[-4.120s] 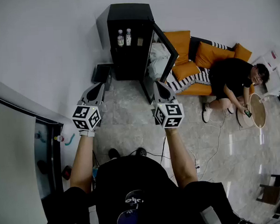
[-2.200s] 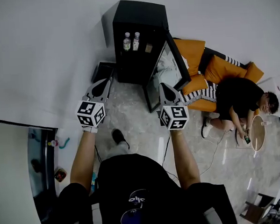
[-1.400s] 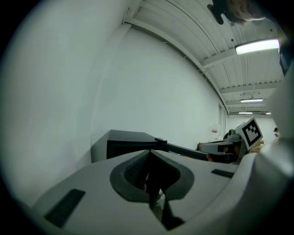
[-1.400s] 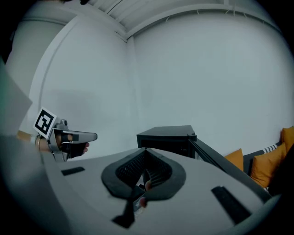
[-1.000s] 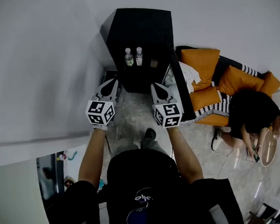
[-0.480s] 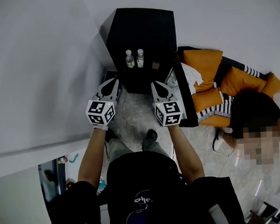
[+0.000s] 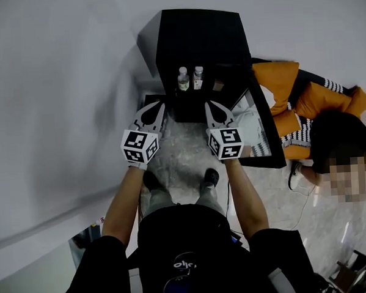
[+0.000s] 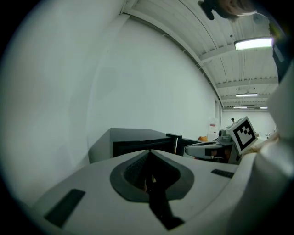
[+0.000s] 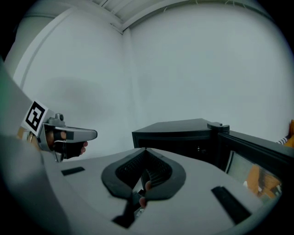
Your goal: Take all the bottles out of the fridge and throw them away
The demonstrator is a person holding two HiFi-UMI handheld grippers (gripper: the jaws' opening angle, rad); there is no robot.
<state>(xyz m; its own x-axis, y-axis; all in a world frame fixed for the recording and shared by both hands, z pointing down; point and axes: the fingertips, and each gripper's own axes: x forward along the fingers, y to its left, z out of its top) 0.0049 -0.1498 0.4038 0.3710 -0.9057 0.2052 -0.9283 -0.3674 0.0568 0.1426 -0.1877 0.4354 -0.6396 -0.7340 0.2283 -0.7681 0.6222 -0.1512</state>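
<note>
A black fridge [image 7: 199,38] stands against the white wall with its door [image 7: 267,135] swung open to the right. Two clear bottles [image 7: 183,79] [image 7: 198,76] with white caps stand upright side by side on a shelf inside. My left gripper [image 7: 158,105] hangs shut and empty just short of the fridge's left front, below the bottles. My right gripper [image 7: 211,104] is shut and empty too, just below the right bottle. In the left gripper view the shut left gripper [image 8: 149,151] points at the fridge [image 8: 138,140]. The right gripper [image 9: 145,149] likewise faces the fridge [image 9: 179,133].
A small brownish item [image 7: 217,84] sits right of the bottles. A person [image 7: 338,138] sits on orange cushions [image 7: 280,79] right of the door. My feet [image 7: 209,178] stand on the marbled floor [image 7: 183,149] before the fridge. The wall runs along the left.
I have stepped closer to the fridge. Both grippers have moved forward together and now sit just in front of its open compartment, still shut.
</note>
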